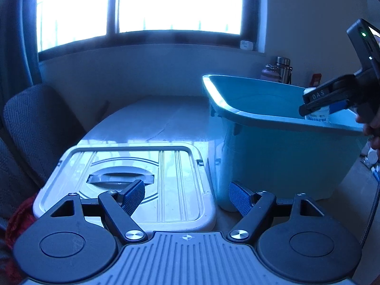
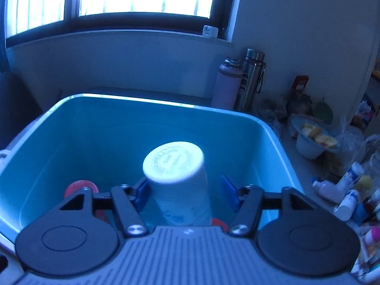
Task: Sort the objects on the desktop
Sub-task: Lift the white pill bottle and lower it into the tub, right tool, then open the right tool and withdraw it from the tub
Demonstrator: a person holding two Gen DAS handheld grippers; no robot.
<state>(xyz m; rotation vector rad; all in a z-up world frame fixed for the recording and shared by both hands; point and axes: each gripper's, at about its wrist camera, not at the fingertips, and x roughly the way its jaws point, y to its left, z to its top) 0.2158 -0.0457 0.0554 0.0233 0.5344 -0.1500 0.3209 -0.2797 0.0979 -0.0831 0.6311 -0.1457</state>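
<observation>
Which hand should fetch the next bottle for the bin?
Right, probably. Its tool stands over the bin, the loose bottles just beside it. The left tool hangs open over the lid, across the bin from them.

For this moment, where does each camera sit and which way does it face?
Left wrist: on the left hand-held gripper, open above a white lid, facing the window; the right hand-held gripper and fingers show at the right edge.
Right wrist: on the right hand-held gripper, looking down into the bin at a white bottle between its pads.
Shared: bin, bottle, window.
</observation>
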